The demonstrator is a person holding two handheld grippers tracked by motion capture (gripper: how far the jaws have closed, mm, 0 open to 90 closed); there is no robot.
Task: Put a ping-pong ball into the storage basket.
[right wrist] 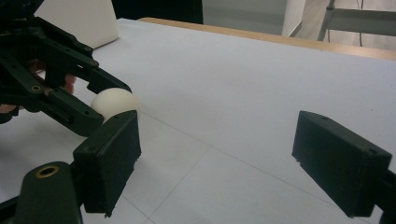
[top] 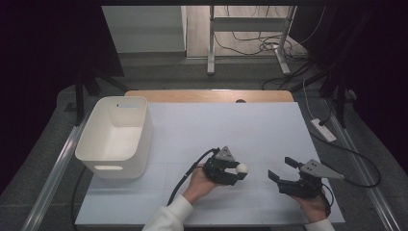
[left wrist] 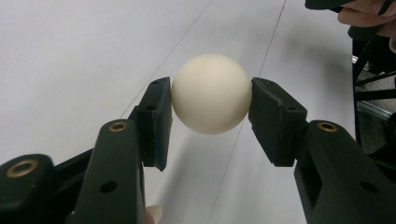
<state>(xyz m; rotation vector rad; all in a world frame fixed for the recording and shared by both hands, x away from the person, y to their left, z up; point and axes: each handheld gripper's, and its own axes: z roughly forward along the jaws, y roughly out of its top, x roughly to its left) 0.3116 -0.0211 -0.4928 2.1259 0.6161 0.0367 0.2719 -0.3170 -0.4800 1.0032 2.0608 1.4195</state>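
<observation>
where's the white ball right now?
High view: the white ball sits clamped in the left gripper over the table's near middle, right of the white bin.

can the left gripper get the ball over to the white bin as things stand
Probably yes. The left gripper is shut on the ball, and the table between it and the white bin looks bare. The bin's top is open, and the right gripper sits off to the other side.

In the left gripper view, the left gripper (left wrist: 211, 100) clamps a cream ball (left wrist: 211, 93) between its two black pads, above the white table sheet (left wrist: 70, 56); a hand (left wrist: 369, 14) shows top right.
</observation>
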